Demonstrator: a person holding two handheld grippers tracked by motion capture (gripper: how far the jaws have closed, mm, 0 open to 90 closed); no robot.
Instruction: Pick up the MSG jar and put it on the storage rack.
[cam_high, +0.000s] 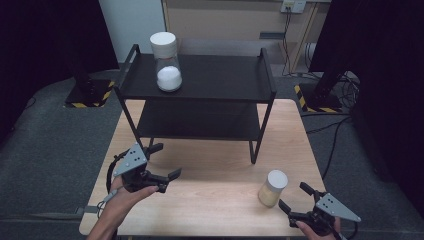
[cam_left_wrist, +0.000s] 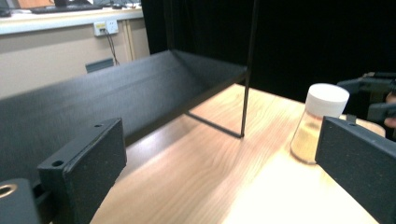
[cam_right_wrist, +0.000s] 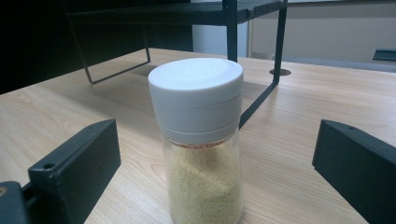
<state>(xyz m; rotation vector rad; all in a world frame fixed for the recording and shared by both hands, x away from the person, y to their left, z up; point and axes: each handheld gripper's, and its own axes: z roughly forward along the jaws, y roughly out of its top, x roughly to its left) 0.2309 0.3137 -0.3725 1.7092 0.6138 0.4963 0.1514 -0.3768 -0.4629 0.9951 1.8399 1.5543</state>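
A clear jar of yellow grains with a white lid (cam_high: 272, 188) stands upright on the wooden table (cam_high: 215, 170) at the front right. My right gripper (cam_high: 295, 197) is open just right of and behind it; in the right gripper view the jar (cam_right_wrist: 201, 140) sits between the two spread jaws, untouched. My left gripper (cam_high: 162, 162) is open at the front left, empty, facing the rack's lower shelf (cam_left_wrist: 116, 98). The same jar (cam_left_wrist: 318, 122) appears off to the right in the left gripper view. A second jar with white powder (cam_high: 166, 62) stands on the black rack's top shelf (cam_high: 215, 77).
The black two-tier metal rack (cam_high: 200, 120) occupies the back half of the table; its front legs (cam_high: 255, 150) stand near mid-table. Bare wood lies between the two grippers. Beyond the table are grey carpet, cables and dark stands.
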